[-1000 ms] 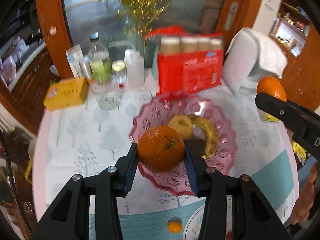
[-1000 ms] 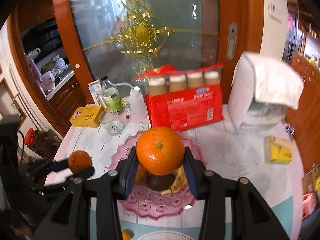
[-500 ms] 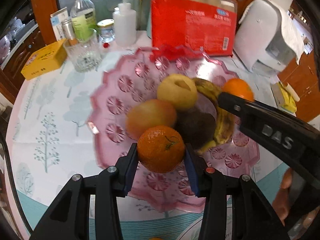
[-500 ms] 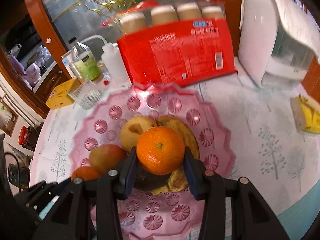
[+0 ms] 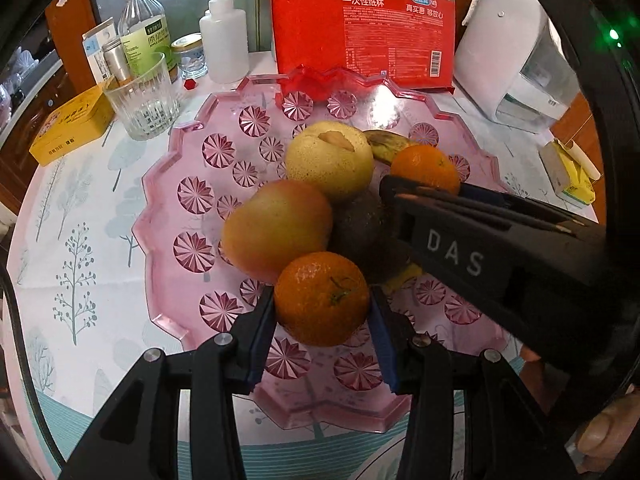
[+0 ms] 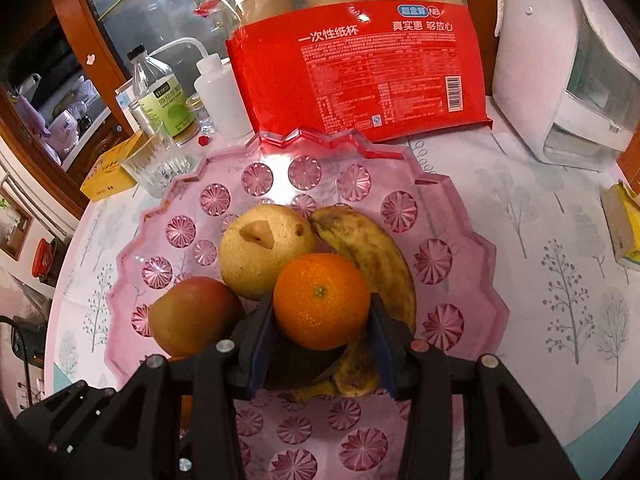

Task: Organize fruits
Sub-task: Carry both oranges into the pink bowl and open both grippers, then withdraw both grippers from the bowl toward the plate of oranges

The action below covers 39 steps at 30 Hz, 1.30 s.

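Observation:
A pink patterned plate (image 5: 192, 196) (image 6: 452, 216) holds a yellow pear (image 5: 330, 160) (image 6: 260, 252), a red-yellow apple (image 5: 276, 228) (image 6: 192, 316), a dark fruit (image 5: 360, 228) and a spotted banana (image 6: 368, 256). My left gripper (image 5: 322, 300) is shut on an orange (image 5: 316, 292), low over the plate's near side and against the apple. My right gripper (image 6: 322, 312) is shut on a second orange (image 6: 322, 300) (image 5: 426, 168), which sits among the pear, banana and dark fruit. The right gripper's finger (image 5: 440, 200) crosses the left wrist view from the right.
Behind the plate stands a red pack of paper cups (image 6: 360, 68). A glass tumbler (image 5: 142, 100), bottles (image 5: 144, 36) and a yellow tin (image 5: 70, 124) crowd the back left. A white appliance (image 6: 560, 80) and a yellow packet (image 6: 626, 232) are on the right.
Both grippers came down from high above the table to the plate, each still carrying its orange. They have hardly moved in the last half second.

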Available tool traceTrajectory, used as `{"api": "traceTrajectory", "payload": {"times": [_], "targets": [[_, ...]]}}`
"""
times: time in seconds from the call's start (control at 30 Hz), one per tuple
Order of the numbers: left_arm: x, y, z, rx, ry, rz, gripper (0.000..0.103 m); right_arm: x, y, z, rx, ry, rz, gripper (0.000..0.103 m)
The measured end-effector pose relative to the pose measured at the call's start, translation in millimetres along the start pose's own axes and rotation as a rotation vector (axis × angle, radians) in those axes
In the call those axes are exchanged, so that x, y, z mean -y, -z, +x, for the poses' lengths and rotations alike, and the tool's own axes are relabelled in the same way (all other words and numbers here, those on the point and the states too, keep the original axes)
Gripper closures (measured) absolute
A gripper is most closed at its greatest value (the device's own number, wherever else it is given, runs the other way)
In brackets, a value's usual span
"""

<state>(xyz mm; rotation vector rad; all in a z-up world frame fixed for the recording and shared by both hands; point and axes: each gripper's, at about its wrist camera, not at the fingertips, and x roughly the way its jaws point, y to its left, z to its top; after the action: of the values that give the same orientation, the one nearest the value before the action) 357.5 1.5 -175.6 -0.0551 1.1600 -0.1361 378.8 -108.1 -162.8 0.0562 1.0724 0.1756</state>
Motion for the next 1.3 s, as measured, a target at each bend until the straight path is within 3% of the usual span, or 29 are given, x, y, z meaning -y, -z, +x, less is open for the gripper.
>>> {"api": "traceTrajectory", "payload": {"times": [0.13,0.2,0.27,0.37,0.6,1.3], "targets": [[0.2,1.1,0.5,-0.007,-0.009,0.012,0.057,-3.1,1.1,0.2,-0.004,0.002,-0.012,0.057],[0.3,2.1,-2.7,0.008,-0.026,0.022,0.037,-4.0,2.1,-0.3,-0.005,-0.002,-0.014,0.057],[-0.3,2.2,-7.5,0.032,-0.036,0.025,0.029,-4.2,2.9,-1.5,-0.006,-0.007,-0.015,0.056],[-0.9,1.5,-13.1,0.051,-0.053,0.034,0.024,-3.5,4.5,-6.6,0.012,-0.011,-0.009,0.049],[-9.7,-0.5,-16.4,0.046,-0.069,0.013,0.021,-3.1,6.5,-21.8,0.044,-0.038,-0.003,0.039],[-32.3,8.6,-38.1,0.03,-0.065,-0.063,0.016,-2.2,21.4,-46.4,0.049,-0.047,0.043,0.039]]}}
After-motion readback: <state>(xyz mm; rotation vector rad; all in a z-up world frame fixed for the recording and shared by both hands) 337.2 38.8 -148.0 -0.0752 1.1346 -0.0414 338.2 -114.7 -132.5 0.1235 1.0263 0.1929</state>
